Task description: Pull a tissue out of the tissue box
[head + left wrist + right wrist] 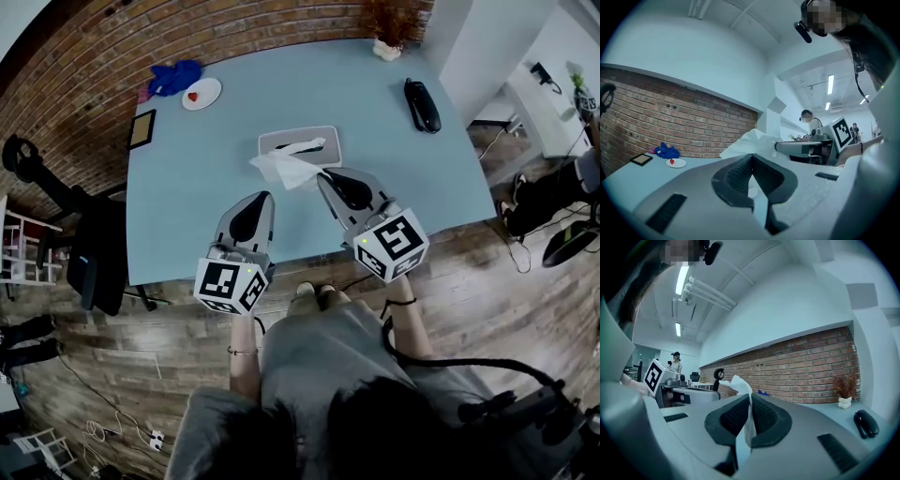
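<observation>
Tissue (281,170) pinched in right gripper (324,176) (left gripper (264,197) closed, empty); we'd pull steadily toward the table's (187,206) near edge.

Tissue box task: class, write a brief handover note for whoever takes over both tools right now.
Right tool: shut on the tissue, held up just in front of the tissue box.
Left tool: shut, apparently empty, close beside the tissue.
The box sits mid-table; another sheet shows in its slot.
Done: tissue gripped and mostly drawn out.
Left: check that it is free of the box, then pull it clear.
</observation>
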### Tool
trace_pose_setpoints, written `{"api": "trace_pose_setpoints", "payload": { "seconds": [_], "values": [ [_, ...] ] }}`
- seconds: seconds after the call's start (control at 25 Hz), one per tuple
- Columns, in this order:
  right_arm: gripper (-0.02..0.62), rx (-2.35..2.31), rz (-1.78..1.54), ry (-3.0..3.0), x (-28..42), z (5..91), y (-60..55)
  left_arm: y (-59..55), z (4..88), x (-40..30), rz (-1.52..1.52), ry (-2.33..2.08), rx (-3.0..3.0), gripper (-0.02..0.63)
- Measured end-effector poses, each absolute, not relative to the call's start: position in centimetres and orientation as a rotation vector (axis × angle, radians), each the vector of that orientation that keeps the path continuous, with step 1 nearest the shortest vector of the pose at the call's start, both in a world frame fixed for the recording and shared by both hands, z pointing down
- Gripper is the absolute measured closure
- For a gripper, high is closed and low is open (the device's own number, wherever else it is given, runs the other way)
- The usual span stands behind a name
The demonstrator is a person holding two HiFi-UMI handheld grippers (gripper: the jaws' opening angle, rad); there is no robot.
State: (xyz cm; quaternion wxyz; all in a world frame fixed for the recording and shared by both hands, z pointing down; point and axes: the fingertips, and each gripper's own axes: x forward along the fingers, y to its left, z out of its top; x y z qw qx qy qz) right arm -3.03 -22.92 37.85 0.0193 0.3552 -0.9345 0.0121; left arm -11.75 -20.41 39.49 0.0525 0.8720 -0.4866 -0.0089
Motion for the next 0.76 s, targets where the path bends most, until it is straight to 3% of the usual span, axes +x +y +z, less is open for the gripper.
{"api": "trace_pose_setpoints", "payload": {
  "seconds": [0.76],
  "values": [
    [0.591, 1.131, 0.039, -2.903, -2.66, 37.88, -23.21, -20.68, 39.31, -11.7, -0.008, -1.47, 2.672, 0.603]
  ]
}}
